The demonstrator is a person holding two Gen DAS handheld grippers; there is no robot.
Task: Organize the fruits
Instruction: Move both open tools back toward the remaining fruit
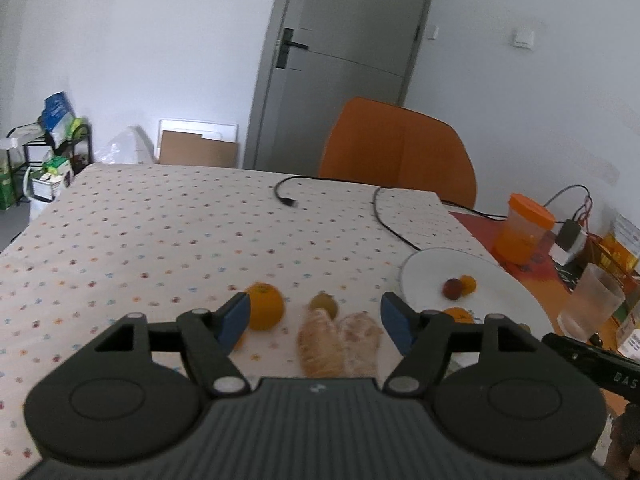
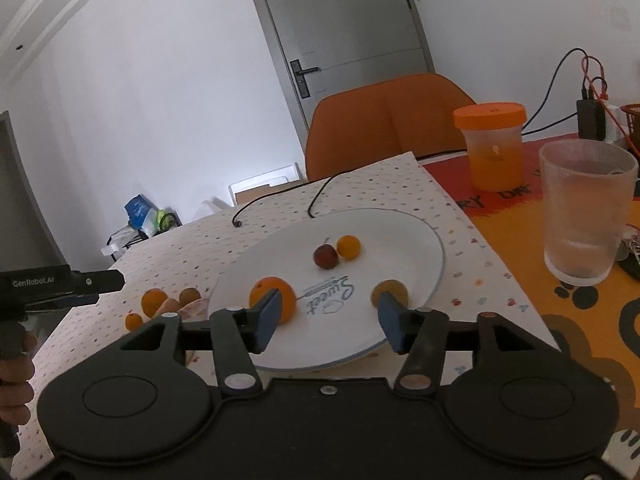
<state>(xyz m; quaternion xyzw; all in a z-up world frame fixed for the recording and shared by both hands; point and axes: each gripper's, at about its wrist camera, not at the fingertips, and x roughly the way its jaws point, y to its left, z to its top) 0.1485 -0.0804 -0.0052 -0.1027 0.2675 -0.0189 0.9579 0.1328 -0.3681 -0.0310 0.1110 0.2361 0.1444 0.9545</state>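
Observation:
My left gripper (image 1: 316, 320) is open, low over the dotted tablecloth. Between its blue pads lie two peeled citrus pieces (image 1: 340, 344) and a kiwi (image 1: 324, 305). An orange (image 1: 264, 306) sits by the left pad. My right gripper (image 2: 328, 316) is open and empty over the near rim of the white plate (image 2: 400, 240). The plate holds an orange (image 2: 276, 296), a plum (image 2: 325, 257), a small orange (image 2: 348, 247) and a kiwi (image 2: 390, 290). Left of the plate, the right wrist view shows an orange (image 2: 153, 301), a tiny orange (image 2: 133, 321) and a kiwi (image 2: 189, 295).
A ribbed glass (image 2: 584, 212) and an orange-lidded jar (image 2: 492, 148) stand right of the plate on an orange mat. Black cables (image 1: 384, 216) trail over the far tablecloth. An orange chair (image 1: 396, 152) is behind the table. A hand holding the left tool (image 2: 16, 360) shows at the left.

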